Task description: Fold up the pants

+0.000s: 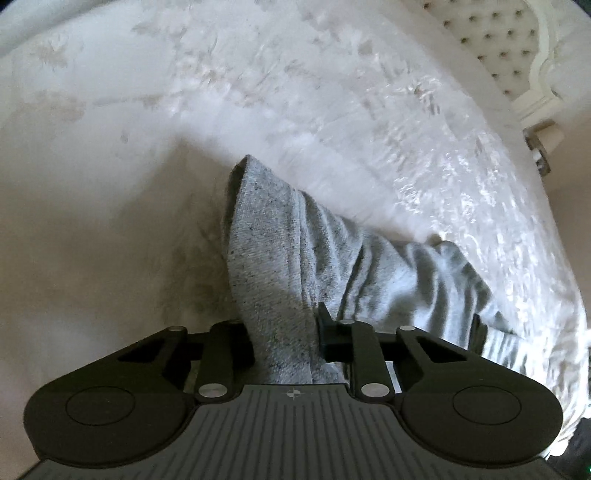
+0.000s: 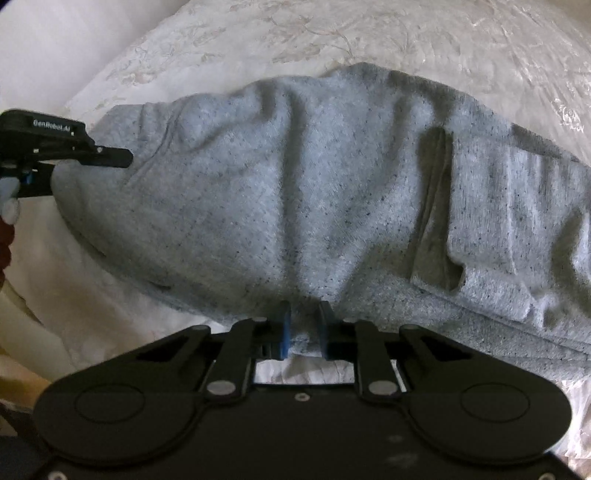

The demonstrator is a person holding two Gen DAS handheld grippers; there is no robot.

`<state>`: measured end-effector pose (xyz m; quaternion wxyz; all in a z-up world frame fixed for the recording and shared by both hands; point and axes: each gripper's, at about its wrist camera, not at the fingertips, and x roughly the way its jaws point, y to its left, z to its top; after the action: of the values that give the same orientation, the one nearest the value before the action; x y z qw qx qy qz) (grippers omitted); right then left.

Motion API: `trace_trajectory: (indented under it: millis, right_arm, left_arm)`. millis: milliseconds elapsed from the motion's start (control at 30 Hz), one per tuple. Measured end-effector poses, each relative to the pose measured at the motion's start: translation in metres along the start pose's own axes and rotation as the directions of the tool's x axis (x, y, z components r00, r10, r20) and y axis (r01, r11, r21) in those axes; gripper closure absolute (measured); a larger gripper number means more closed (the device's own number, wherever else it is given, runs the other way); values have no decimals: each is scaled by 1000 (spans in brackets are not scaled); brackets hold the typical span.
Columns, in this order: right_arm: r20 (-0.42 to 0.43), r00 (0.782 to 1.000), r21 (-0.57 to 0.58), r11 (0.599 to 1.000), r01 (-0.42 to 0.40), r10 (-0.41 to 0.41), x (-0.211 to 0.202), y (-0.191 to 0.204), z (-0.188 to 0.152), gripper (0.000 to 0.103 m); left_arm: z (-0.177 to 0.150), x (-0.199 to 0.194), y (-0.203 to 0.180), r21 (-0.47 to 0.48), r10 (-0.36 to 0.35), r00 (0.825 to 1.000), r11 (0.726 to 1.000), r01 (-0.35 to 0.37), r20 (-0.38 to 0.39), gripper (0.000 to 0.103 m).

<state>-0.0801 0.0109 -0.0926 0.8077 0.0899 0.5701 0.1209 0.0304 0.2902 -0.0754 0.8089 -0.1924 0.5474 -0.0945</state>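
My bed (image 2: 424,33) wears a pale, flower-patterned cover. The grey pants (image 2: 295,192) lie crumpled straight on that cover, well apart from the tufted headboard (image 1: 491,48) at the bed's far end.

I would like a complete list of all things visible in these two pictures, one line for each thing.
pants: one, speckled grey, lying on the bed, gripped at two edges.
bedspread: one, white with a pale flower pattern, under the pants.
headboard: one, cream, tufted with buttons, at the far end of the bed.
left tongs: one, black, closed on a fold of the pants; also seen at the left edge of the right wrist view.
right tongs: one, black with blue pads, closed on the near edge of the pants.
hand: one, in a pale glove, behind the left tongs.
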Motion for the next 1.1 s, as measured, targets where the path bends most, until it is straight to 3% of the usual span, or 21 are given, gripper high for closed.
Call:
trace_trajectory:
  millis: [133,233,400,567,633,700,867,1000,1100]
  right_arm:
    - [81,997,32,999,-15,12,-26,-11,5,83]
    - [153,988,90,996,20,-33,-42,-26,6,83]
    - [139,983,140,985,97,-117,-35,-53,1,83]
    - [7,1000,10,1000,-20,19,-5,-48,-16,83]
    - [23,999,-23,999,-44,44,-12,-51,-17,83]
    - [59,993,21,995,-102,100,-28,-66,-16,83]
    - [167,976,135,978,-160,137,-76,-125,-16,83]
    - [181,980,162,980,-115,85,-99,-177,-29,83]
    - [167,985,211,975,-73,38,-107,-219,-41,83]
  left_arm:
    - [-1,-18,-16,27,-4,999,1000,3,47,84]
    - [-4,-35,-34,76,-9,996,997,2,89,84]
    - [-9,-59,-72,117,-40,988,993,22,149,85]
    - [-20,-75,-122,156,-81,979,986,52,184,85]
    - [-25,-76,-152,187,-96,976,981,59,194,85]
    - [-32,-74,-180,214,-126,975,973,85,186,85]
    - [-54,-41,-254,288,-189,972,947,143,139,85]
    - [-77,20,-307,305,-214,976,933,191,44,83]
    - [-97,79,-340,327,-168,984,928,180,-63,78]
